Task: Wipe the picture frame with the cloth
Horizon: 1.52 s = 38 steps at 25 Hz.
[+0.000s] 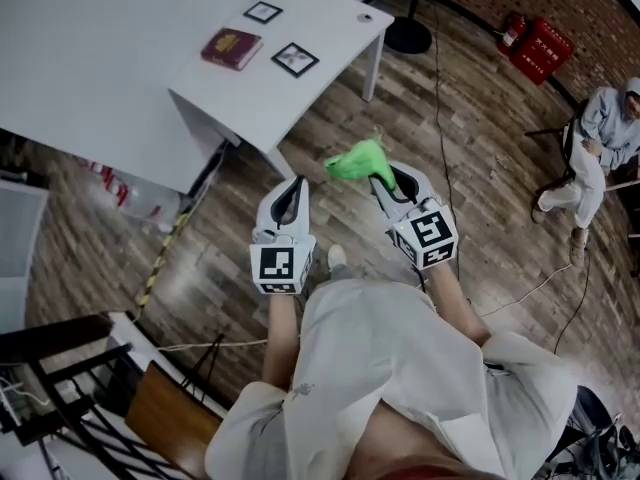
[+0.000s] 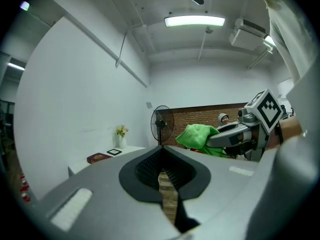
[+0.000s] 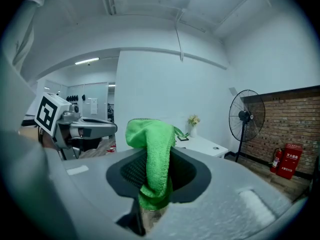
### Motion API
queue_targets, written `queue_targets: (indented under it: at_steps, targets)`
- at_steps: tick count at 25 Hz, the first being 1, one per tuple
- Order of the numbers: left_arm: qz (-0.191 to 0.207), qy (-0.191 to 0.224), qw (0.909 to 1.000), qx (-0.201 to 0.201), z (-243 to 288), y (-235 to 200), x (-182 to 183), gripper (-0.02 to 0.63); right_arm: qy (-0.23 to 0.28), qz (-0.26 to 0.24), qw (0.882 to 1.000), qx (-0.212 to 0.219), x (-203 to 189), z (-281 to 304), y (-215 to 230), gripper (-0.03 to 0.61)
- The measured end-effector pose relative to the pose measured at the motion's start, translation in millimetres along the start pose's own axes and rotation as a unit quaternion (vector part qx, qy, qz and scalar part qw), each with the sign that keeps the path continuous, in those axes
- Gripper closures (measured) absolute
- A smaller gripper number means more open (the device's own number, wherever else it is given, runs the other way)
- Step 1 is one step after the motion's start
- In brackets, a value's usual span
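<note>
Over wooden floor [image 1: 480, 148], apart from bench [image 1: 100, 88]: my right tongs [image 1: 380, 176] clamped on green cloth [image 1: 358, 160]; my left tongs [image 1: 297, 188] closed, empty. Picture frame [image 1: 295, 59] flat on bench near red book [image 1: 231, 48]; second frame [image 1: 264, 11] beyond.

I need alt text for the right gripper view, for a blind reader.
The right tongs are shut on a green cloth draped over them. Behind are the left tongs, a white table and a fan.
</note>
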<state>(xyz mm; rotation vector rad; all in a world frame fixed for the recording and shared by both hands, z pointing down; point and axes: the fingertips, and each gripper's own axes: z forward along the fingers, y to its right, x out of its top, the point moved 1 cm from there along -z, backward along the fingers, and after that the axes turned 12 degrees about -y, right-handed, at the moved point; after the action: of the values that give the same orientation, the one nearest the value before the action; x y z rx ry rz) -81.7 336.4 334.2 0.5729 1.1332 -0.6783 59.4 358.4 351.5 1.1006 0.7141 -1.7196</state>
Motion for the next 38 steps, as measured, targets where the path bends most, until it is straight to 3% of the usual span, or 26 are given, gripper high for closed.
queue_targets:
  at_steps: [11, 21, 28, 38]
  targets:
    - [0.000, -0.007, 0.9997, -0.025, 69, -77, 4, 0.594, -0.020, 0.020, 0.999, -0.020, 26, 91, 27, 0.488]
    - [-0.005, -0.018, 0.9996, -0.023, 122, -106, 4, 0.594, -0.021, 0.030, 0.999, -0.020, 37, 138, 60, 0.488]
    - [-0.022, -0.029, 0.9993, -0.002, 180, -121, 7, 0.594, -0.021, 0.028, 0.999, 0.007, 49, 187, 108, 0.488]
    - [-0.049, -0.056, 0.9955, 0.060, 272, -139, 29, 0.594, -0.046, 0.007, 0.995, 0.091, 76, 259, 186, 0.488]
